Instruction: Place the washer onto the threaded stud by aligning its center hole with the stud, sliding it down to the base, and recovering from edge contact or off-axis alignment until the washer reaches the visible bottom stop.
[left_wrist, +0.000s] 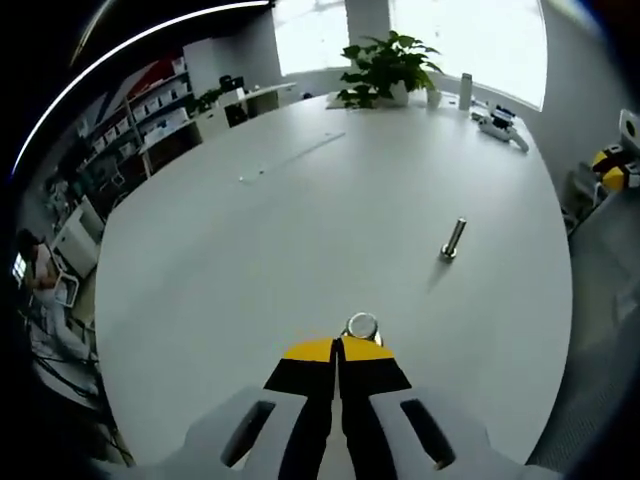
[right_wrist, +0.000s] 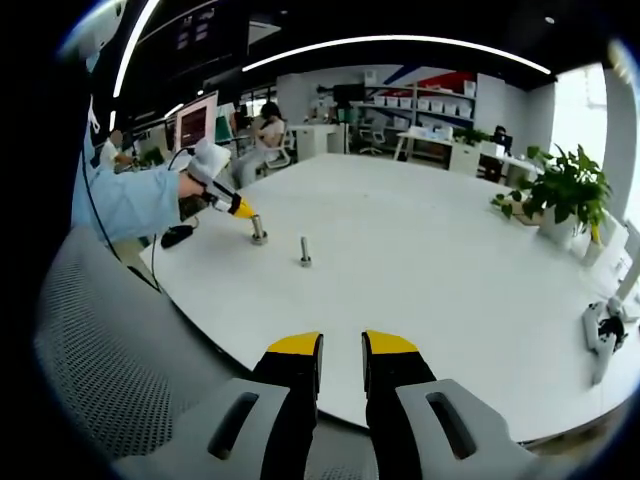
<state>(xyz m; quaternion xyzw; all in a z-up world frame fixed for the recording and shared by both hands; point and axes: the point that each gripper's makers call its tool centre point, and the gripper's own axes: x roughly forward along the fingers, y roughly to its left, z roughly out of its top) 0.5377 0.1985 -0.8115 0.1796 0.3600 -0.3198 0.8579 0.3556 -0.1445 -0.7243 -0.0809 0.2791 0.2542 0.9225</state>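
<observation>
**Washer pinched at the left tongs, stud standing apart**

Here the left gripper view shows the left tongs (left_wrist: 340, 347) with 2 yellow tips pressed together, the washer (left_wrist: 362, 326) gripped at their end, just off the white tabletop (left_wrist: 250, 250). The threaded stud (left_wrist: 453, 240) stands upright at 2 o'clock from the washer, well apart, bare surface all around it.

The right gripper view shows the same pair from across the tabletop: the stud (right_wrist: 305, 251) stands near the washer (right_wrist: 259, 237), and a hand in a blue sleeve (right_wrist: 135, 200) holds the left tongs. The right tongs (right_wrist: 342, 345) stand parted and hold nothing, poised over the near edge. A potted plant (right_wrist: 562, 190) sits at 3 o'clock, near the far rim.
</observation>
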